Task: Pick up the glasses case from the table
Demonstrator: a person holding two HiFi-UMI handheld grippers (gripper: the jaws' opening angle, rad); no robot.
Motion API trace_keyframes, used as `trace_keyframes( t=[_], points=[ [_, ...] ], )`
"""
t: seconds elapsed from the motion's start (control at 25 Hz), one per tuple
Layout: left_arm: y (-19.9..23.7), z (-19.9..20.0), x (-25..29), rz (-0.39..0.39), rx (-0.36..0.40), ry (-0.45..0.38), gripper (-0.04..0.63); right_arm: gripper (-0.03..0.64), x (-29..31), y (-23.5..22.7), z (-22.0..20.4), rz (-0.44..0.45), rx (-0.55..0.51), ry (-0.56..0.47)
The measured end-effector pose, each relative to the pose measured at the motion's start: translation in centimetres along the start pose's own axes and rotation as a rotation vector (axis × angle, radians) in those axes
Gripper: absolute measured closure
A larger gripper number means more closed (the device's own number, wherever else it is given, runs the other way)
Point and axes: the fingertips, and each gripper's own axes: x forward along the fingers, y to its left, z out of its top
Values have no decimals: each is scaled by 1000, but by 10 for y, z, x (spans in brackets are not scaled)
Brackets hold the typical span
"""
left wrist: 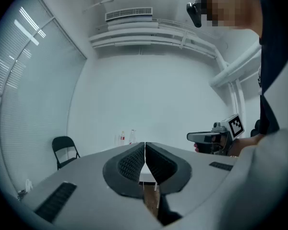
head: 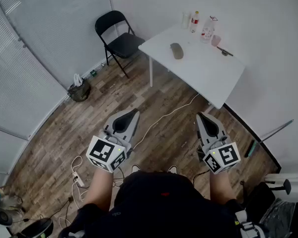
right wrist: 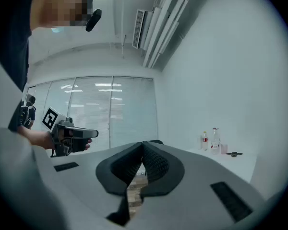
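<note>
Head view takes in the whole room: the left tool (head: 134, 114) and the right tool (head: 202, 118) are held out level over the brown wooden plank floor (head: 89, 113), both well apart from the white rectangular desk (head: 208, 78) at the far right. The grey-brown oval glasses case (head: 177, 50) lies alone on the far left part of that desk, near the edge that faces the black folding chair (head: 116, 33). Each gripper view shows the same thing: ribbed dark pads pressed together, nothing between them. So the pick has not begun, and the whole approach is ahead.

Plenty could go wrong. A thin white cable (head: 164, 118) snakes across the floor between the person and the desk, and a foot could catch it on the way in. If a tool arrives with its jaws together, it will only nudge the case. With that rounded, smooth-looking shell near the left edge, a shove could send it sliding off. Come in from the far right and there's a cluster to knock over: the red-capped clear plastic bottle (head: 194, 21), the taller clear bottle (head: 207, 29) and the small pink cup (head: 216, 40). A pinch too near the case's end may squirt it out.
</note>
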Motion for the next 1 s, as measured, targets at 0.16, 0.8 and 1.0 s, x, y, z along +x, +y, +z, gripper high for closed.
trace_keyframes(
  t=[0.16, 0.8, 1.0],
  points=[
    [5, 1, -2, 3, 0, 0, 572, 597, 5, 2, 1, 7, -1, 2],
    [14, -2, -14, 19, -13, 2, 572, 597, 13, 19, 3, 59, 8, -3],
    [34, -5, -30, 36, -24, -4, 572, 597, 25, 26, -1, 36, 27, 15]
  ],
)
